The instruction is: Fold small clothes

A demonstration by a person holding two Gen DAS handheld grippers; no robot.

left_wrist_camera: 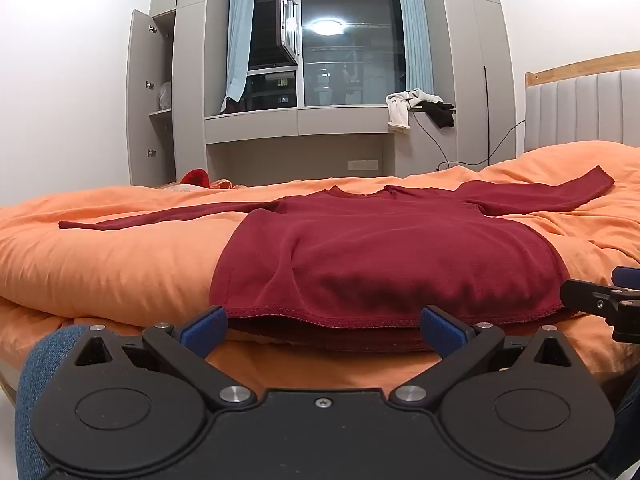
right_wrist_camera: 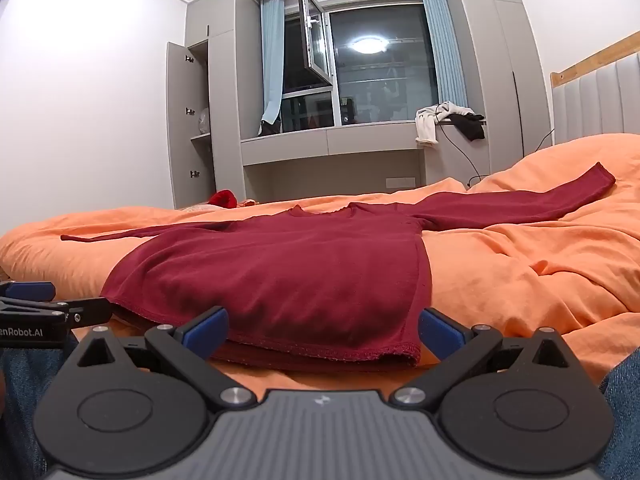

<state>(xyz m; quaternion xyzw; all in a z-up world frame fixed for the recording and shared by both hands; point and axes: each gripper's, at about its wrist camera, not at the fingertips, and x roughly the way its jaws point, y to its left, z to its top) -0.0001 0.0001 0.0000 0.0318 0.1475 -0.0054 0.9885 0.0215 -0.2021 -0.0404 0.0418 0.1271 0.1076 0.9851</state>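
On the orange bed (left_wrist_camera: 100, 264), red top (left_wrist_camera: 380, 248) looks light, floppy; grab hem corners at 6 o'clock, left gripper (left_wrist_camera: 324, 326) and right gripper (right_wrist_camera: 322, 326) jaws wide apart, empty.

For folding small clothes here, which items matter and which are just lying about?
Job: dark red long-sleeved top, left gripper, right gripper, both open.
Lying about: white garment, black garment, red item, open wardrobe door.

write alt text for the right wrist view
A dark red long-sleeved top lies spread flat on an orange bedcover, sleeves out to both sides. The open right gripper sits at its hem, touching nothing; the left gripper shows at the left edge.
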